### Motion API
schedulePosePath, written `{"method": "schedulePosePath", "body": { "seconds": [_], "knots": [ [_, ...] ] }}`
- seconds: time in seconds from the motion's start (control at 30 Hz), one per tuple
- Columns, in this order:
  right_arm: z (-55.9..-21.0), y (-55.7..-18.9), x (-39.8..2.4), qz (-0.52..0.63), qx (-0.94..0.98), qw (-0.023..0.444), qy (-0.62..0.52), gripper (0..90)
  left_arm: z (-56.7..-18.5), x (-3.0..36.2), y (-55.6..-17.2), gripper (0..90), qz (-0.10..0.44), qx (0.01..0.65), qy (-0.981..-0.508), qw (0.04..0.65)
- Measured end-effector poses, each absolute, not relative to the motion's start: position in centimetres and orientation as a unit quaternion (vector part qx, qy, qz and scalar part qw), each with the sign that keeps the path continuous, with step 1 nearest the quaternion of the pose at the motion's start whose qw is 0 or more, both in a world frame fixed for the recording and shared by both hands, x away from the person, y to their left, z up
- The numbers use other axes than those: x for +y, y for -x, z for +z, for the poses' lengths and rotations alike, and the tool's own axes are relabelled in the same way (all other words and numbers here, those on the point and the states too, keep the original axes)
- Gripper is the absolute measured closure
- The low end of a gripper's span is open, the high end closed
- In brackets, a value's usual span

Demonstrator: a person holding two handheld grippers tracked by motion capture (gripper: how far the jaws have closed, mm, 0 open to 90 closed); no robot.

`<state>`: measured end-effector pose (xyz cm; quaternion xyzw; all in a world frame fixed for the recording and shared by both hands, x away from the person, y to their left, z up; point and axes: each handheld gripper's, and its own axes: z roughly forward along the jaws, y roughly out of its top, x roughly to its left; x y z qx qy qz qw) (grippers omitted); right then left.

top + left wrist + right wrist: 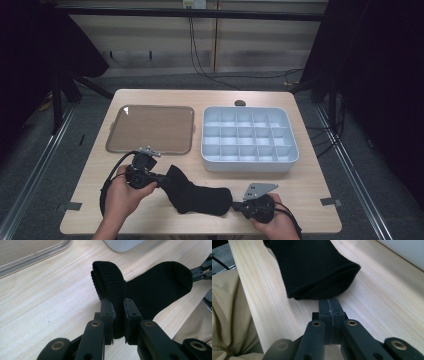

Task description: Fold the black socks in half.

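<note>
Where the wooden table (300, 175) fills the middle of the high view, two containers sit across its far half: a grey divided box (249, 138) at right, open compartments in rows, and a flat brown tray (151, 128) with a clear rim at left, close beside it. A small dark object (240, 103) lies at the far edge behind the box; too small to tell what it is.

On the near half, a black sock (200, 192) lies stretched between the two tools. Its ribbed cuff (108, 280) is at left, lifted off the wood and folded over. The left gripper (119, 315) is clamped on that cuff, fabric pinched between its jaws. The toe (322, 287) points right and rests on the table.

The right gripper (329, 306) has its jaws pressed flat together with nothing between them, tip just beside the toe; touching or not cannot be told.

Khaki trousers (229, 320) show below the near table edge.
</note>
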<state>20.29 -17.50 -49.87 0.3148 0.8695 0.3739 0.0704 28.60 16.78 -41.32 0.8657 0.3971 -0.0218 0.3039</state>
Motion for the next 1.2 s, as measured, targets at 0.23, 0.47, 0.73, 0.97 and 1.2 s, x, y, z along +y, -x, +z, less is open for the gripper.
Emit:
{"method": "schedulePosePath", "body": {
  "seconds": [0.23,0.47,0.73,0.97,1.2],
  "knots": [
    [-49.9,-20.4,-17.4,0.376,0.869,0.071,-0.315,90.0,-41.0,16.4,-28.6,80.2,-0.029,0.387,-0.869,0.307],
    [-50.0,-20.6,-17.0,0.38,0.867,0.071,-0.316,90.0,-40.5,15.7,-28.7,80.3,-0.032,0.381,-0.87,0.311],
    [-50.0,-20.7,-16.8,0.379,0.867,0.071,-0.315,90.0,-40.2,15.0,-28.8,80.3,-0.042,0.371,-0.873,0.313],
    [-50.0,-20.8,-16.7,0.38,0.867,0.072,-0.315,90.0,-40.1,14.3,-28.8,80.3,-0.047,0.364,-0.876,0.315],
    [-50.0,-20.8,-16.6,0.381,0.866,0.072,-0.315,90.0,-39.9,13.6,-28.8,80.3,-0.051,0.356,-0.88,0.311]
  ]
}}
